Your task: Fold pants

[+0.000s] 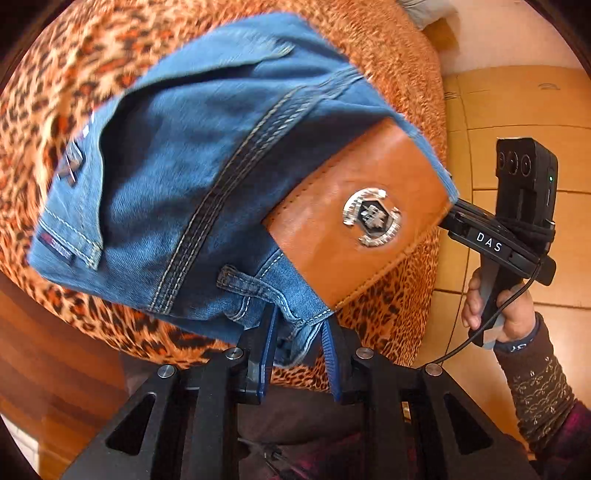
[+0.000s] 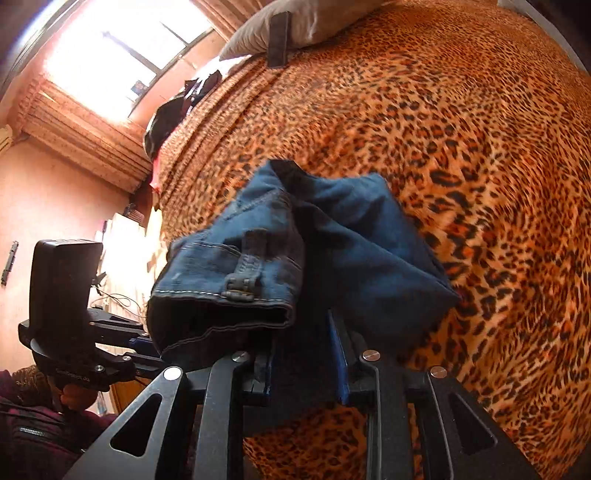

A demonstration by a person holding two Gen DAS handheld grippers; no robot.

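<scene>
Blue jeans (image 1: 177, 177) are held bunched above a leopard-print bed, with a tan leather waistband patch (image 1: 354, 221) bearing a metal emblem. My left gripper (image 1: 299, 347) is shut on the waistband edge near a belt loop. The right gripper (image 1: 461, 218) shows in the left wrist view at the patch's right end. In the right wrist view my right gripper (image 2: 306, 354) is shut on the dark denim (image 2: 332, 236) just beside the waistband and a belt loop. The left gripper (image 2: 147, 350) shows at the left, gripping the same waistband.
The leopard-print bedspread (image 2: 461, 147) covers the bed. A grey pillow (image 2: 295, 22) and dark clothes (image 2: 173, 114) lie at its far end by a window. Wooden floor (image 1: 517, 110) lies right of the bed.
</scene>
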